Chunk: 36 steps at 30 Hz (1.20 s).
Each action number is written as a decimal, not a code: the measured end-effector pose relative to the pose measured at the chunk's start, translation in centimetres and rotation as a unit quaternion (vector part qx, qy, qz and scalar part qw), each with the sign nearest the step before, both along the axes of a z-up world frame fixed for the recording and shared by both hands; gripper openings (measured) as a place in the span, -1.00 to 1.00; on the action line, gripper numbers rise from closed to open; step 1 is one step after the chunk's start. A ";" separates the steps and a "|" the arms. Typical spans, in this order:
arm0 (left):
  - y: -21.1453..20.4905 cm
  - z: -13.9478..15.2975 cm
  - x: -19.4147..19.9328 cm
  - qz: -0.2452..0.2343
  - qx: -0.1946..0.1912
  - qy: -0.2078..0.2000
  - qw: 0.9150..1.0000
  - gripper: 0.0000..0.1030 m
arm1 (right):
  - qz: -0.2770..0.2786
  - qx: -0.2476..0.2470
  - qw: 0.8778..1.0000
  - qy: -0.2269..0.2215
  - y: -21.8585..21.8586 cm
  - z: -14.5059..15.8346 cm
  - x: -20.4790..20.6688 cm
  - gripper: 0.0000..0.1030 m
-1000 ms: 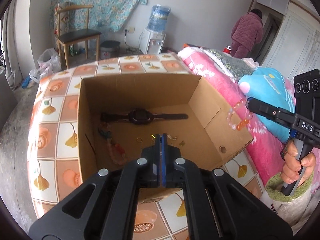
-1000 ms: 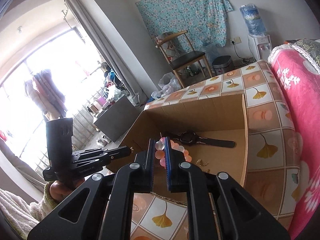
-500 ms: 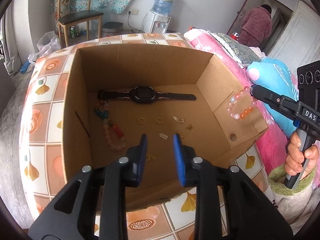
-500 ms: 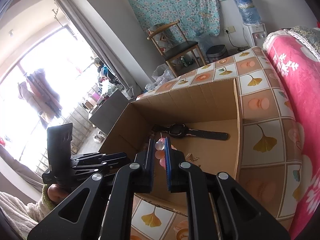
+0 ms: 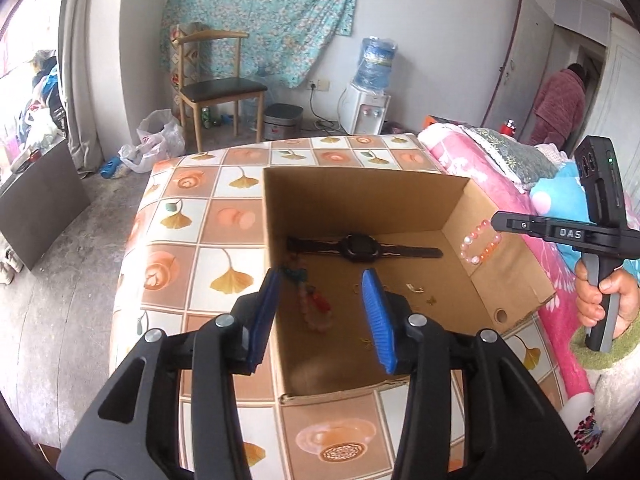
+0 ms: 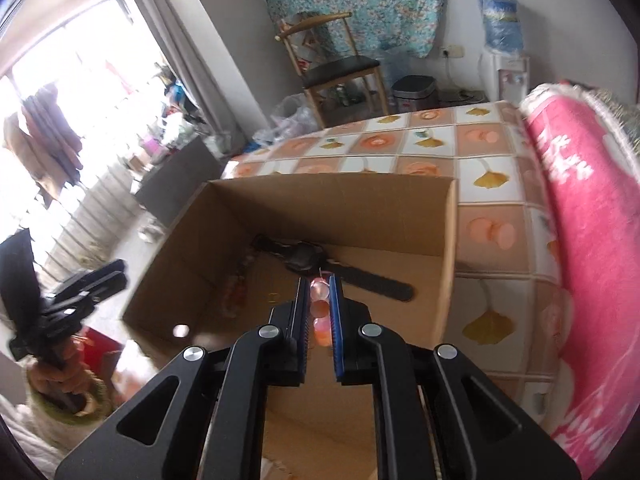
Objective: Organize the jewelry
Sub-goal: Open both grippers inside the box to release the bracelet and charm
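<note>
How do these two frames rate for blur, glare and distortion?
Left wrist view: sharp, evenly lit, fisheye bowing at the edges; the watch in the cardboard box reads clearly. Right wrist view: window blown out white, left tongs smeared with motion blur, beaded bracelet soft.

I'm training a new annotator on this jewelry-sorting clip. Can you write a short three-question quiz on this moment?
1. True or false: the left gripper holds a ring.
2. What does the right gripper grip? A) watch B) pink bead bracelet C) earring
3. What lies along the far wall inside the cardboard box?

Key: 1 false, its jaws are open and empty. 2 B. 3 the black watch.
</note>
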<state>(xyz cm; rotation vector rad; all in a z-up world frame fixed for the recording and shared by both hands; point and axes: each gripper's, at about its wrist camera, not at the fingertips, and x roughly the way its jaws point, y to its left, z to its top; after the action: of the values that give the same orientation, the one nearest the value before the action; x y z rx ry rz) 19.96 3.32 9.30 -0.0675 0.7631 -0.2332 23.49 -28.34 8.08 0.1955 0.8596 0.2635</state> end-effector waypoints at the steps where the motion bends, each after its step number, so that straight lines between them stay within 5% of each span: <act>1: 0.4 -0.2 0.0 0.005 -0.002 0.003 1.000 -0.20 | -0.007 -0.024 1.000 -0.006 0.0 0.2 0.0 -0.80; 8: 2.1 -1.7 0.3 0.021 -0.024 0.027 0.999 -0.08 | -0.051 -0.047 0.997 -0.028 -1.3 1.9 -1.6 -0.78; 10: 2.3 -2.1 0.2 0.022 -0.034 0.033 0.999 -0.01 | -0.068 -0.035 0.997 -0.030 -2.1 2.1 -2.2 -0.49; 13: 2.9 -2.6 0.2 0.020 -0.062 0.045 0.997 0.16 | -0.094 0.003 0.995 -0.030 -3.3 1.9 -3.4 -0.24; 22: 3.5 -6.1 2.0 -0.010 -0.179 0.124 0.976 0.30 | -0.111 0.135 0.983 0.053 -5.4 -3.4 -4.0 -0.14; 36: 2.7 -5.4 0.6 -0.008 -0.146 0.113 0.983 0.31 | -0.113 0.085 0.988 0.060 -3.6 -2.9 -4.3 -0.07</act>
<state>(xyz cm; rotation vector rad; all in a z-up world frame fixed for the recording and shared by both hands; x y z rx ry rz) 20.59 6.06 3.86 -0.3716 0.9513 -0.3565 19.24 -31.93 5.15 0.4691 0.9254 0.1124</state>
